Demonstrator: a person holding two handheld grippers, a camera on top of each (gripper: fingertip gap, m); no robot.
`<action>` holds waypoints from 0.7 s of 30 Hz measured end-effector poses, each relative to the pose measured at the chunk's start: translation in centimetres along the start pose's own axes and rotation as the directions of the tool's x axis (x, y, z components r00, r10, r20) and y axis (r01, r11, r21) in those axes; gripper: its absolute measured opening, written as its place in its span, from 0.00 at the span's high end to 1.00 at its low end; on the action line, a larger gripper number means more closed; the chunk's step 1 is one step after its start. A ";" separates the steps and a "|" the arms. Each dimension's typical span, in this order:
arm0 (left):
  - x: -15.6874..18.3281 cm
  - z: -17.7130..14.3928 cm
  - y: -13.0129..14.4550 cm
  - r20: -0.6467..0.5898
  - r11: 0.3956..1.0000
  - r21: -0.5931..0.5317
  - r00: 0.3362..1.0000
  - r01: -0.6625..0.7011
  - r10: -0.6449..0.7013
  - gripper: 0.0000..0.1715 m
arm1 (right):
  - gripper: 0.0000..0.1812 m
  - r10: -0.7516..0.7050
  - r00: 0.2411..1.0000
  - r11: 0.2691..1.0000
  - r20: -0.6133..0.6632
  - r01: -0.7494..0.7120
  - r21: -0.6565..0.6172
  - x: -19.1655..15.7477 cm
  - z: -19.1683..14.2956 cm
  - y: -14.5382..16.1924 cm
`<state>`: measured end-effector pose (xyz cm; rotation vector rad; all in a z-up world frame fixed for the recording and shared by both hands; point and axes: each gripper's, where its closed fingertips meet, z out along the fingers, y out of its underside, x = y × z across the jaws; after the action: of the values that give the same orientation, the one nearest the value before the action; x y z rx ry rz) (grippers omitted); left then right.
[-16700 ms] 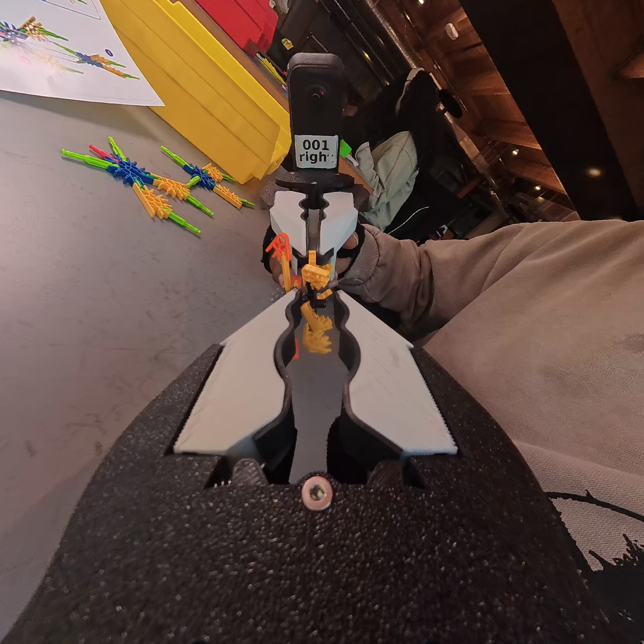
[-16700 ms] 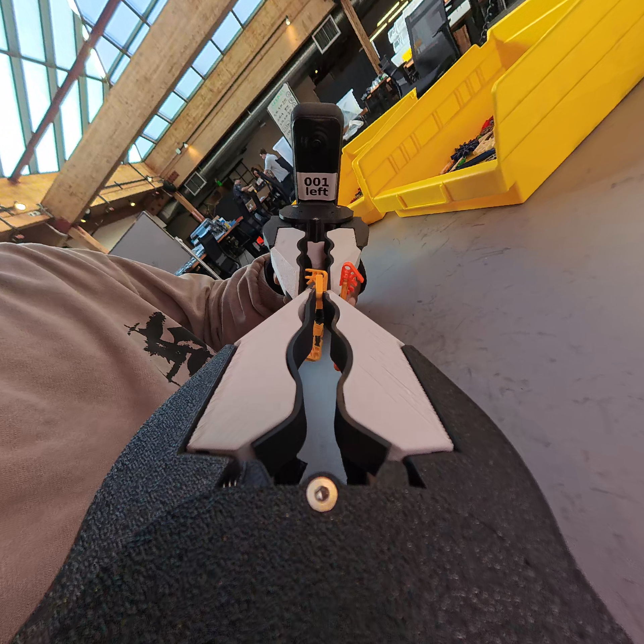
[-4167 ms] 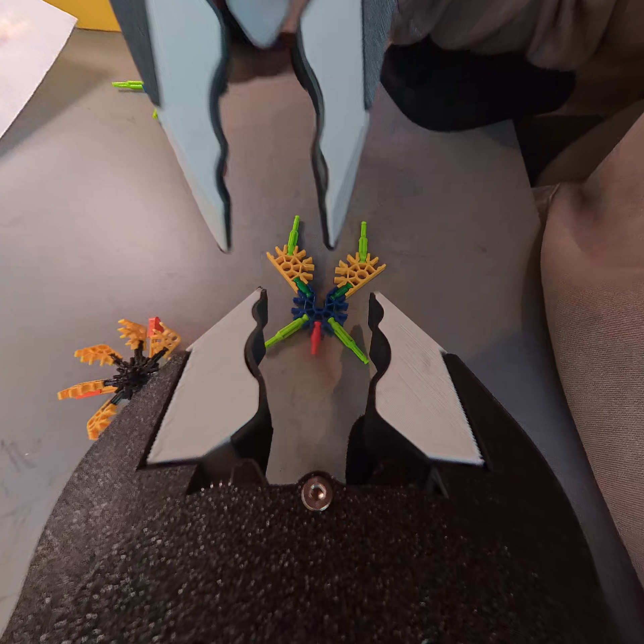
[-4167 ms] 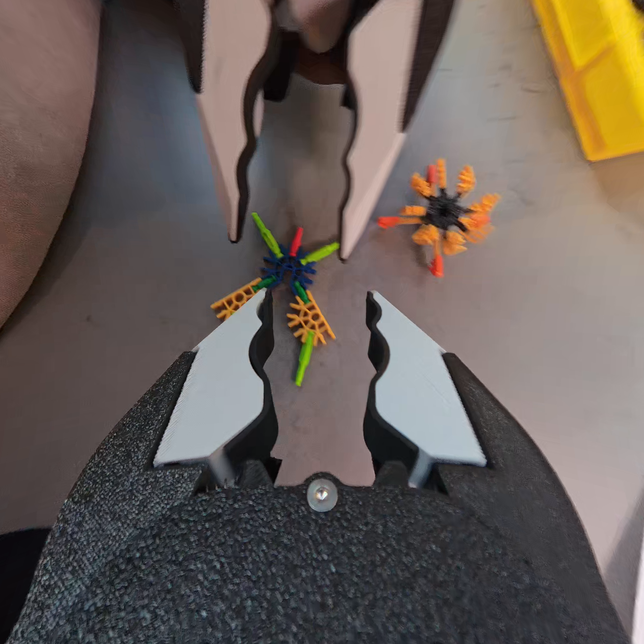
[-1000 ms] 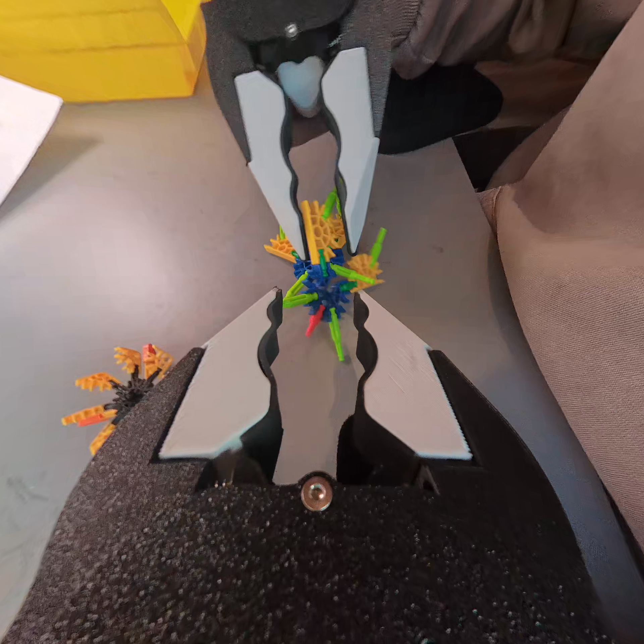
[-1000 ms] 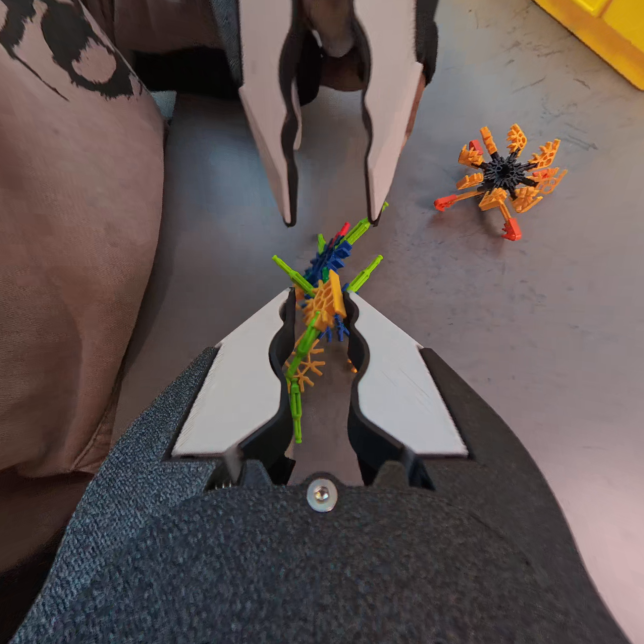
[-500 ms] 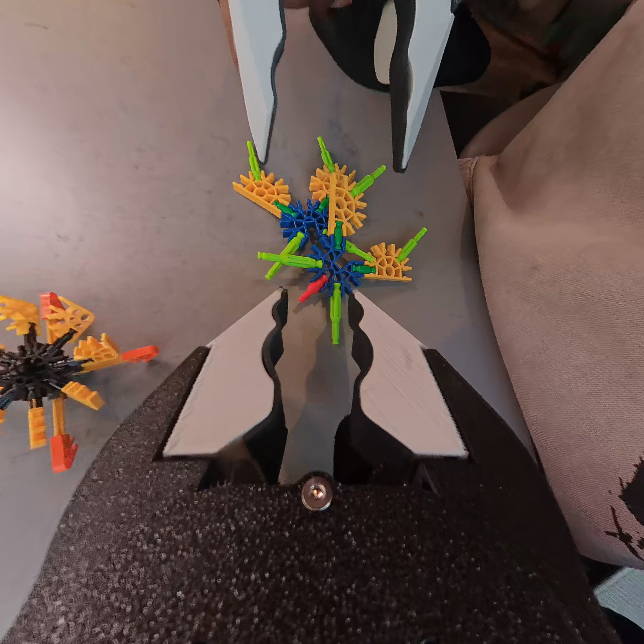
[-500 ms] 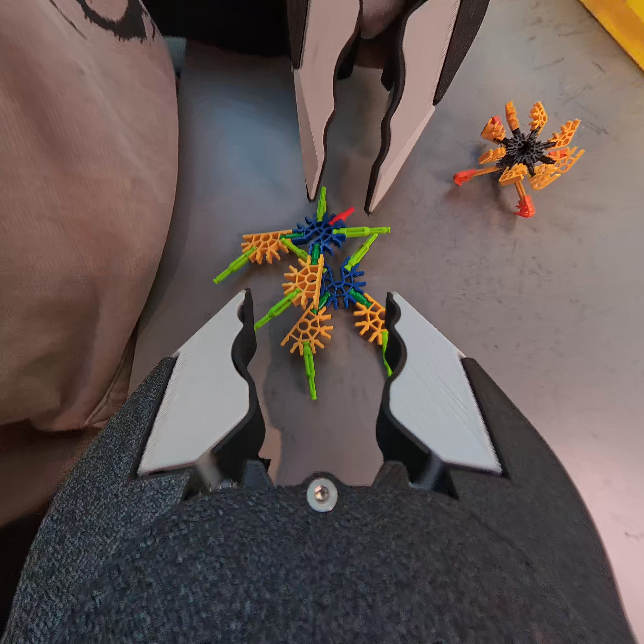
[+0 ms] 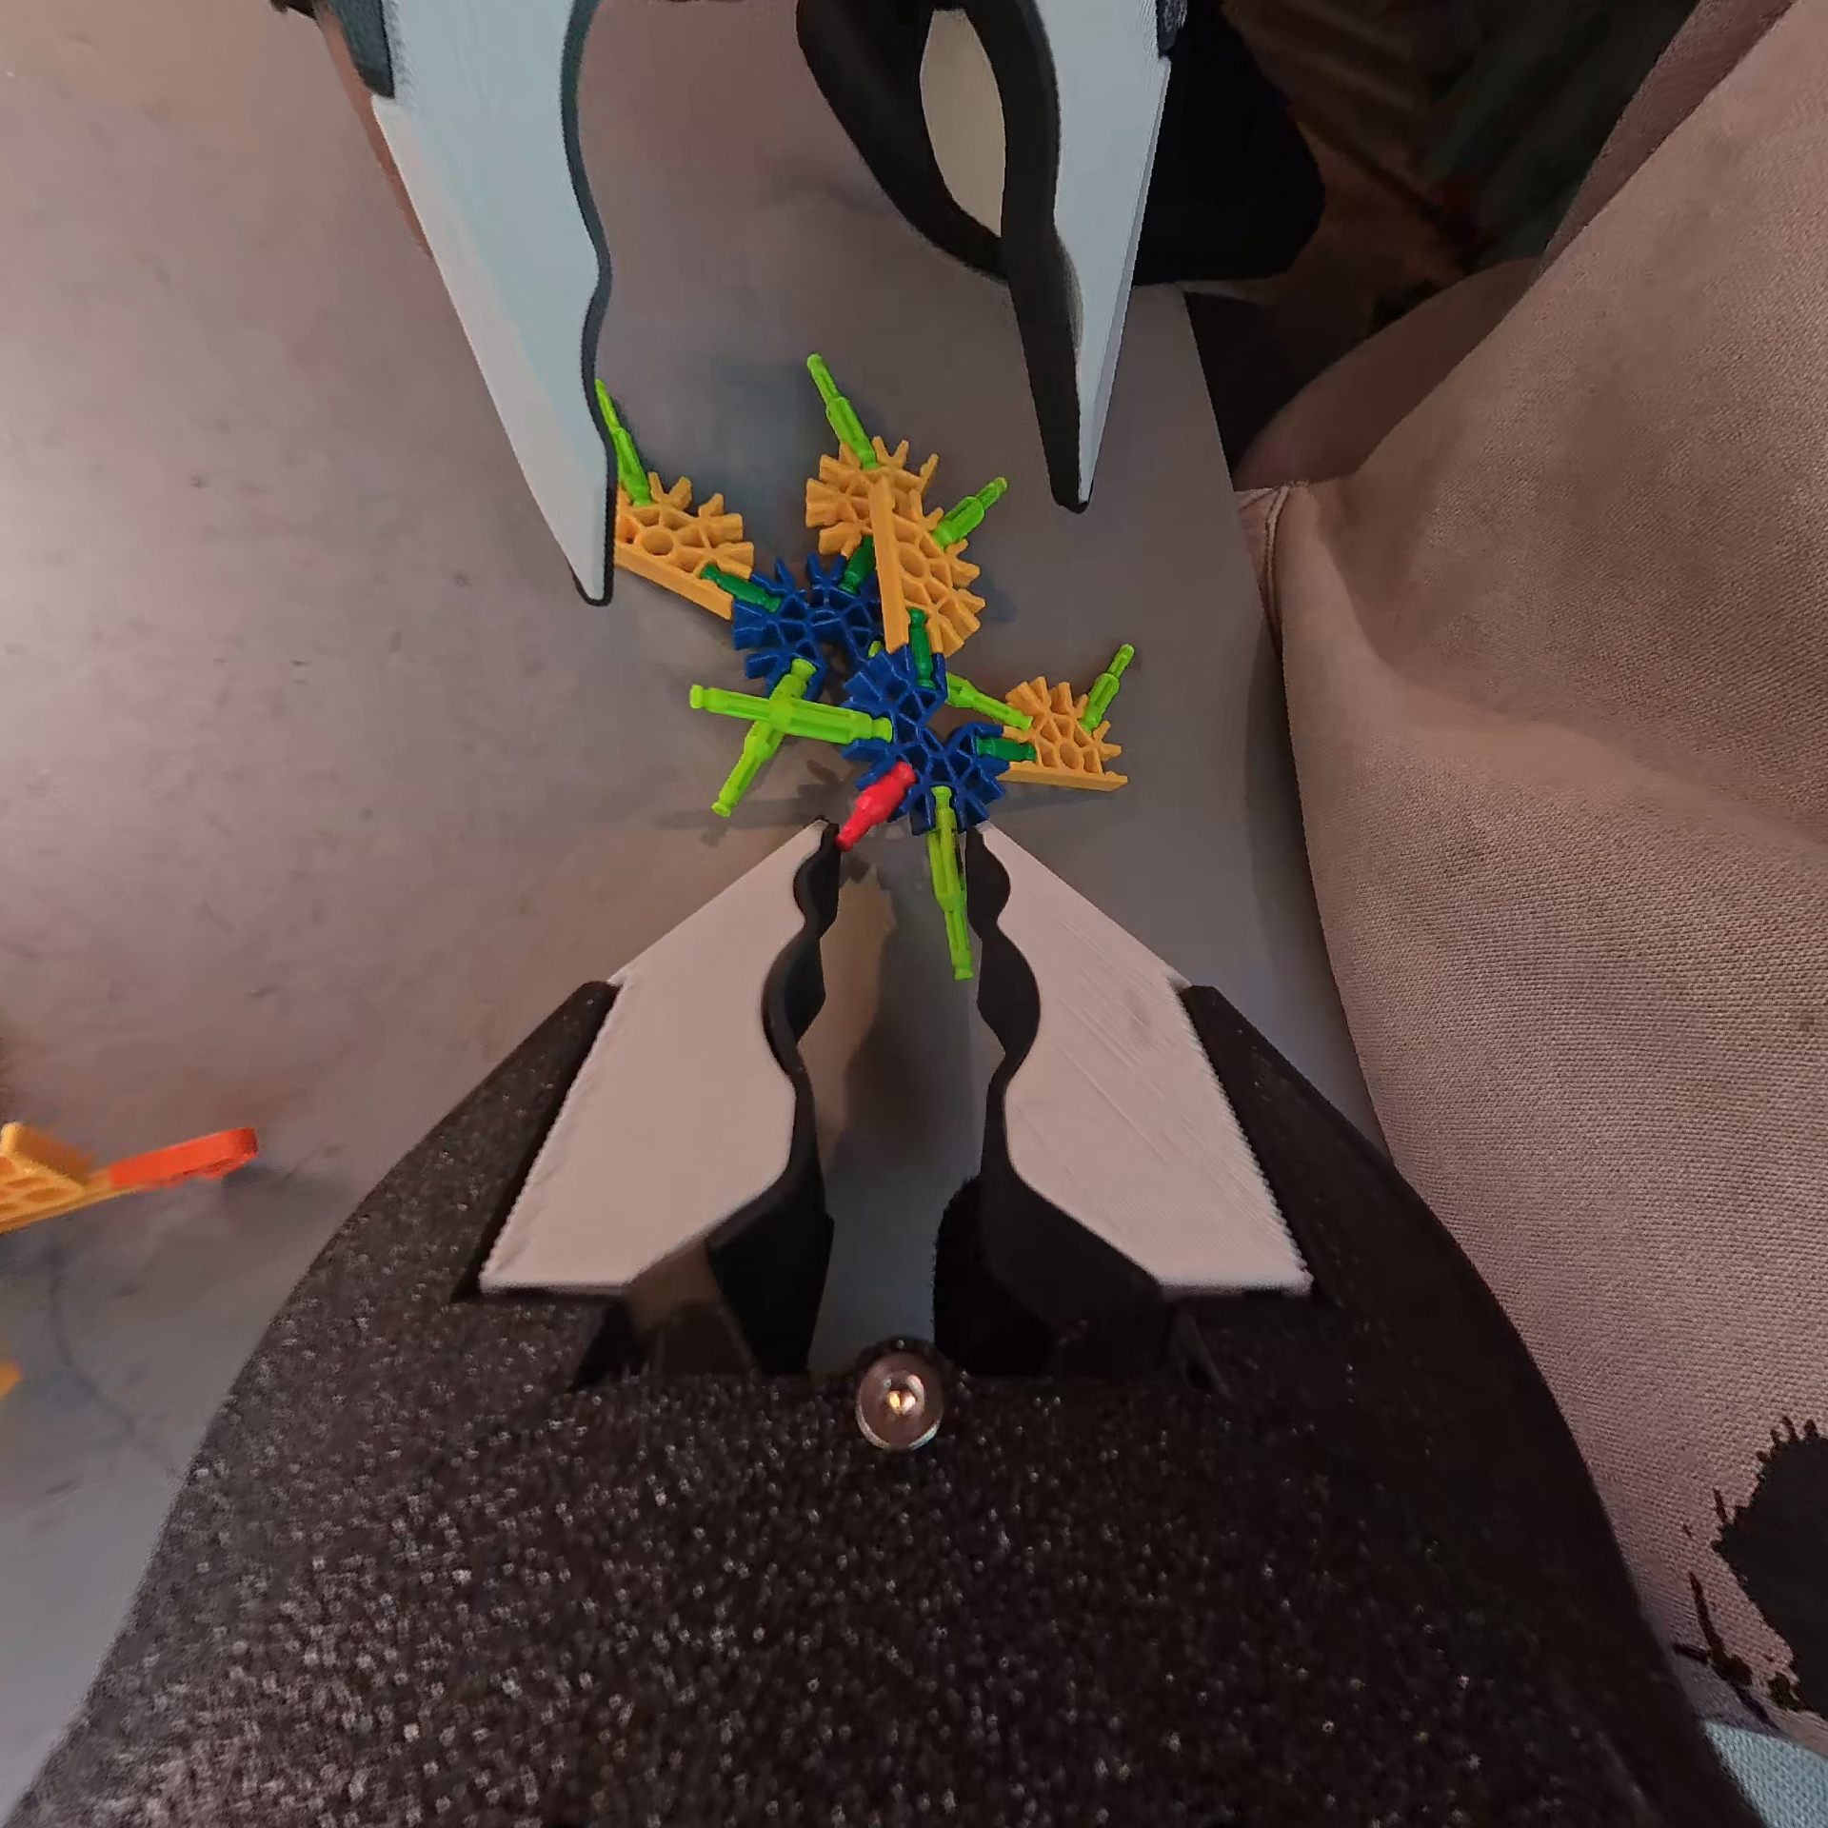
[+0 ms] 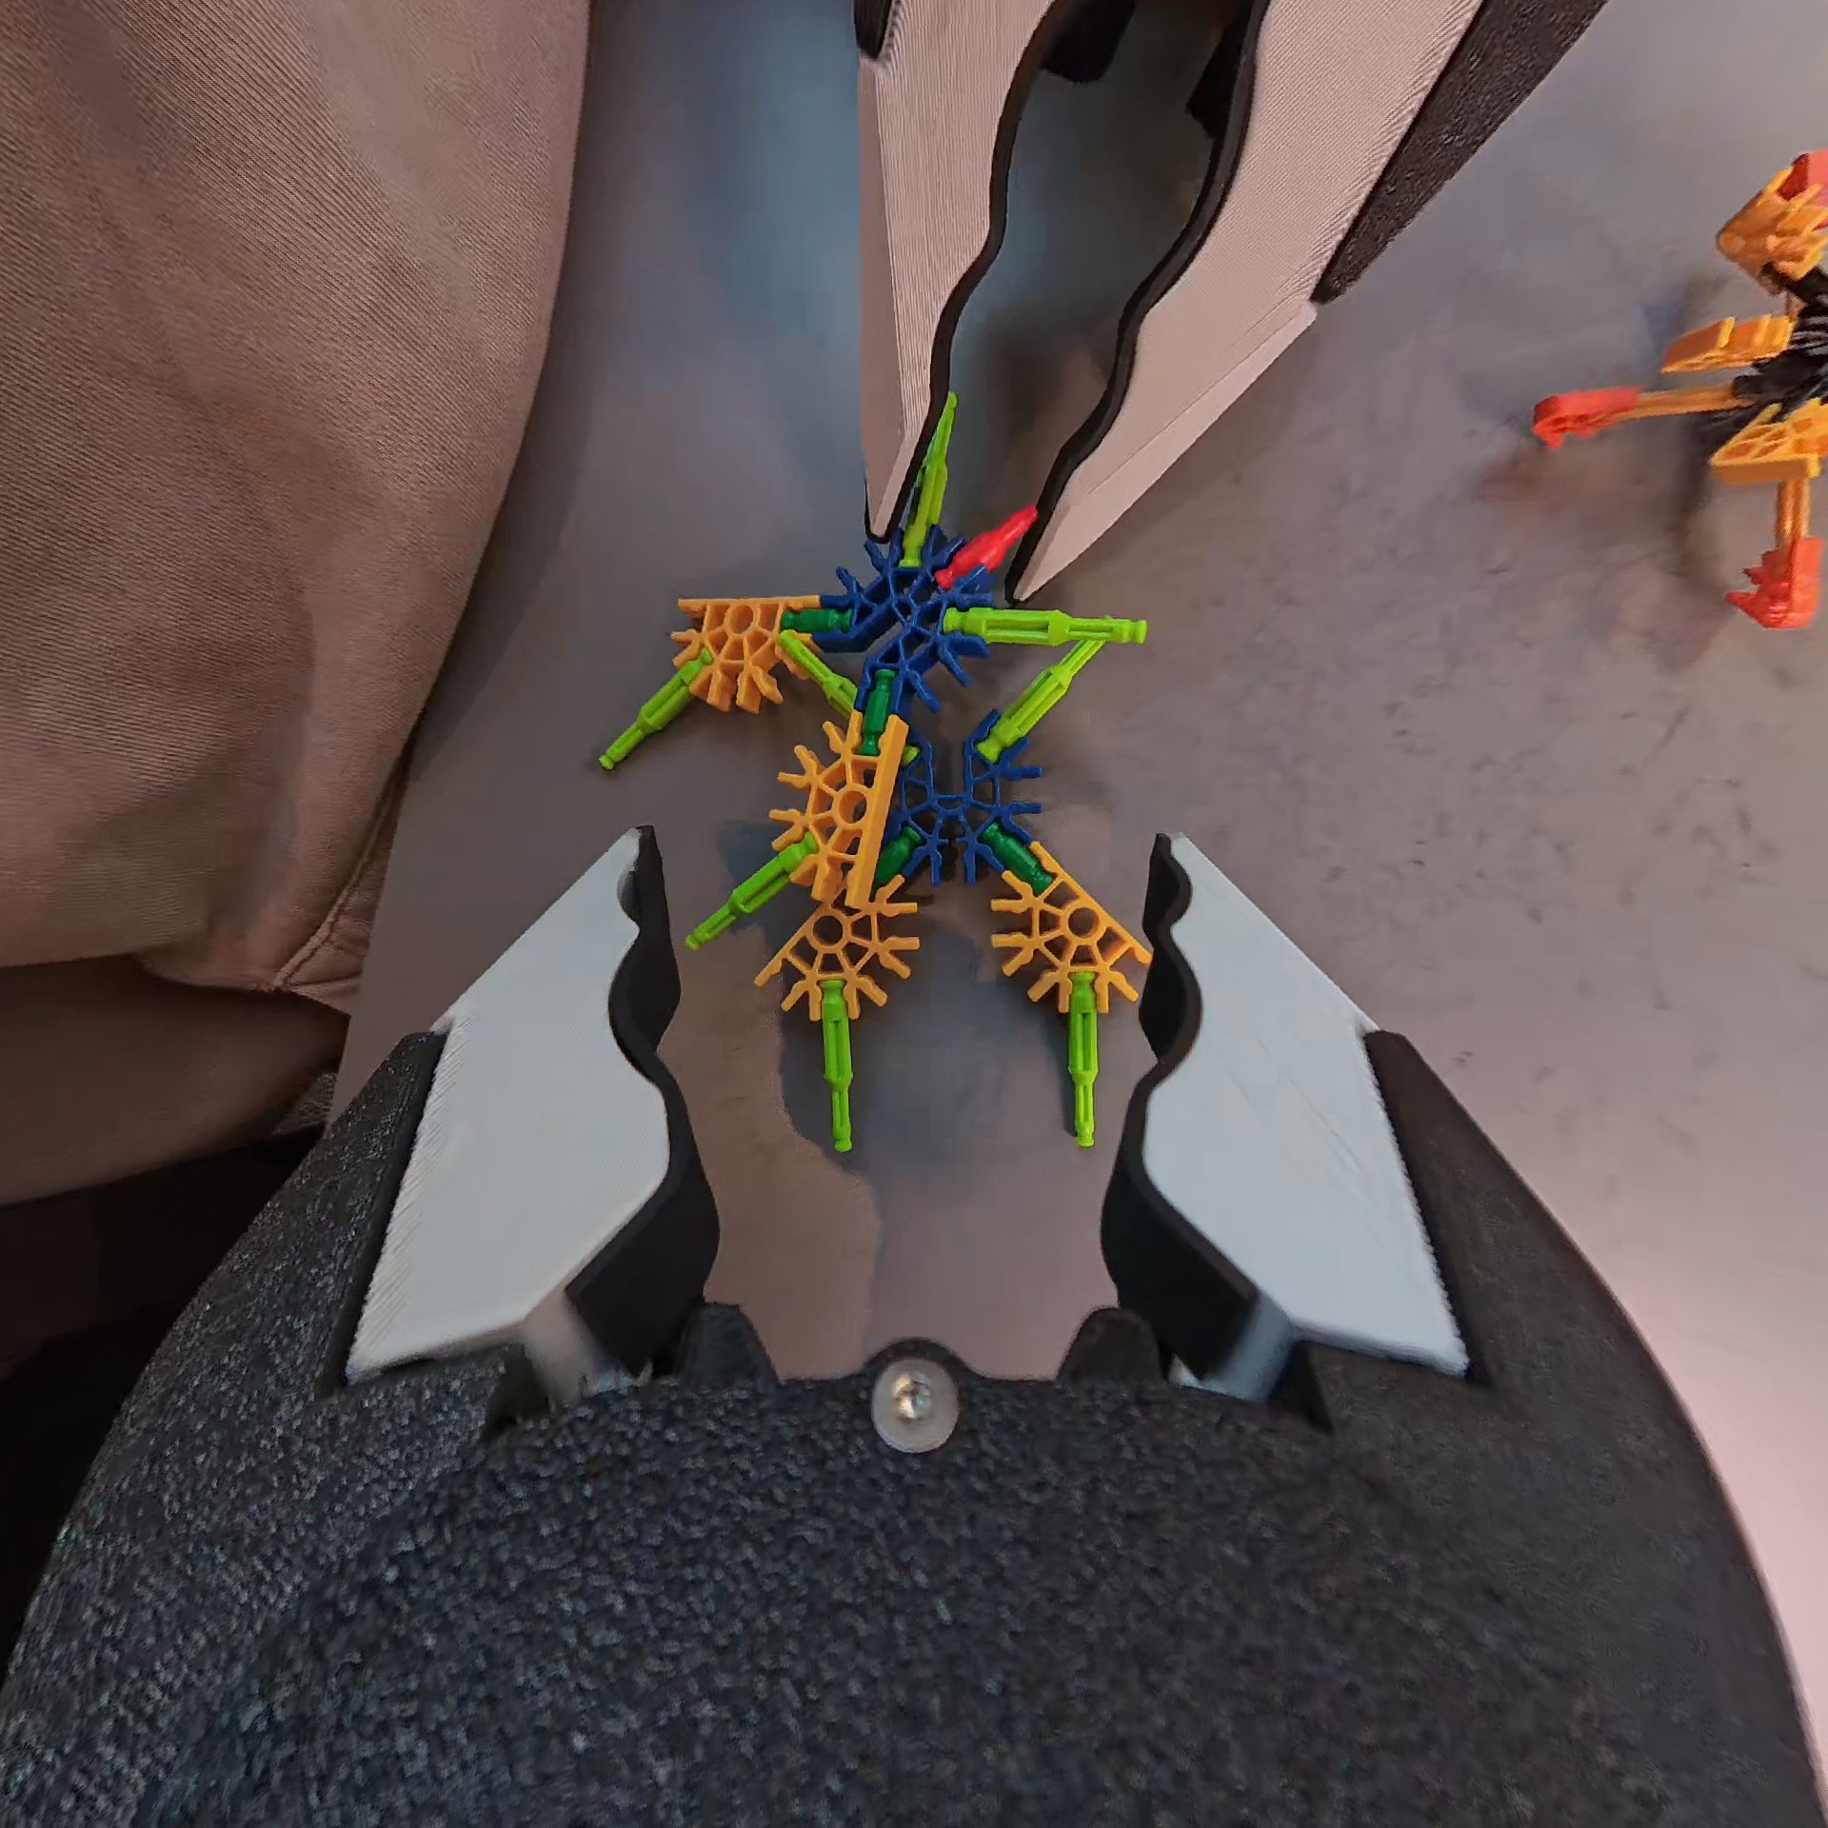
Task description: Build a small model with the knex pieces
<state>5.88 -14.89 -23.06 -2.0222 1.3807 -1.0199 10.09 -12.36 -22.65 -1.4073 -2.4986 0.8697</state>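
A toy assembly (image 9: pixel 890 692) of two blue snowflake connectors, green rods, orange fan pieces and one red rod lies flat on the grey table (image 9: pixel 247 594). It also shows in the right wrist view (image 10: pixel 950 801). My left gripper (image 9: pixel 900 831) is narrowly open at the assembly's near end, with a green rod and the red rod tip between its fingertips; it is seen from the far side in the right wrist view (image 10: pixel 950 559). My right gripper (image 10: pixel 902 839) is wide open over the opposite end, straddling two orange fans, and also shows in the left wrist view (image 9: pixel 836 549).
A second assembly (image 10: pixel 1761 396) with a black hub and orange pieces lies apart on the table; its edge shows in the left wrist view (image 9: pixel 99 1172). A person's beige clothing (image 9: pixel 1533 791) borders the table right beside the blue assembly (image 10: pixel 247 445). Left tips to right tips: about 6 cm.
A second ago my right gripper held the assembly up; it has let go and the assembly lies flat. Both grippers have moved closer, and my left jaws have narrowed around the rods.
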 end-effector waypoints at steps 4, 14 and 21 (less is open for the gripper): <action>0.1 0.0 -0.1 -0.005 1.000 0.000 1.000 0.003 -0.003 0.86 | 0.51 0.023 0.999 1.000 0.025 -0.023 -0.002 -0.3 -1.2 0.9; 1.3 -1.9 1.0 -0.162 0.994 -0.023 0.980 0.110 -0.112 0.82 | 0.51 -0.073 0.997 0.993 -0.005 0.072 -0.097 0.6 -1.1 1.6; 0.9 -2.2 0.0 -0.257 0.950 0.023 0.921 0.310 -0.294 0.80 | 0.56 -0.171 0.985 0.974 -0.017 0.167 -0.153 0.7 0.8 1.6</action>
<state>4.34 -15.66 -21.42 -2.1605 1.1542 -1.4798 10.56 -11.53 -24.27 -1.2145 -2.6627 0.6342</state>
